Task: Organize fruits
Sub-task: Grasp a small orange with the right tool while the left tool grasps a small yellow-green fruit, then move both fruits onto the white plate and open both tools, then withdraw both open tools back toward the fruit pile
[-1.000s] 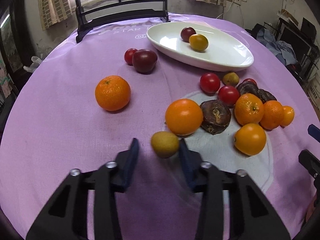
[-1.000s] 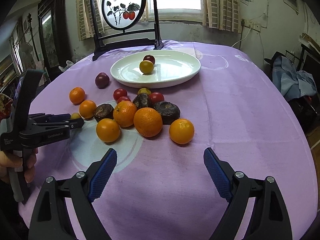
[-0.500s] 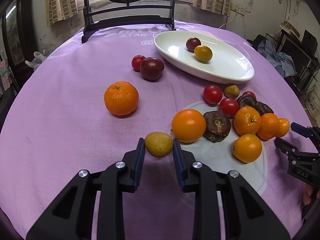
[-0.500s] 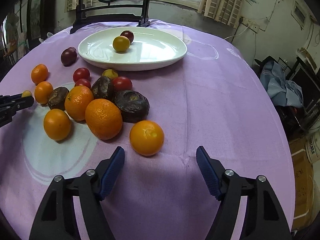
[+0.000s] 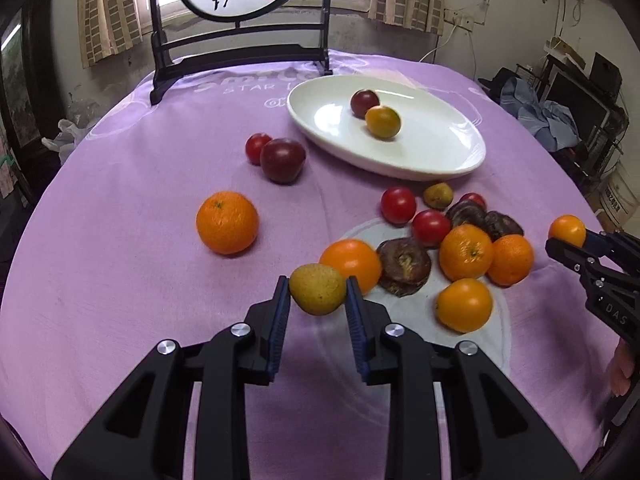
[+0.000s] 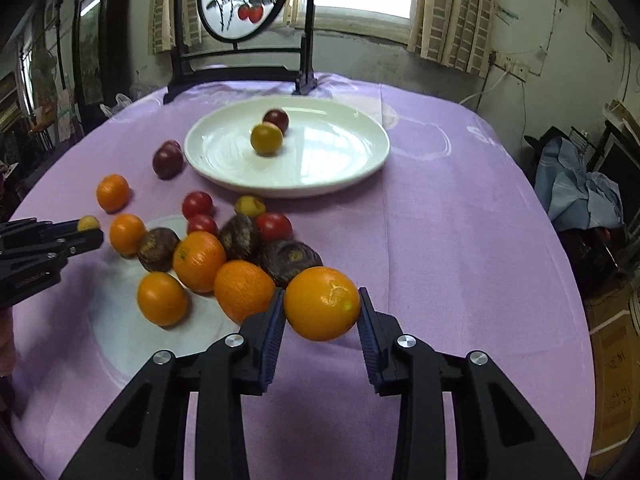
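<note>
Purple tablecloth (image 5: 120, 200), white plate (image 5: 440, 152) holding two fruits, left fingers (image 5: 280, 312) clamping yellow fruit (image 5: 317, 289), right fingers (image 6: 276, 320) clamping orange (image 6: 322, 303)

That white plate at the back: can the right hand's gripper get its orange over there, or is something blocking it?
Probably yes. The right gripper holds the orange in its jaws, and the white plate lies straight ahead across bare purple cloth. The fruit pile sits off to the left. Two small fruits leave most of the plate free.

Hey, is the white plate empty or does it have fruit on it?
Not empty. The plate holds two fruits, touching: a yellow one and a dark red one.
</note>
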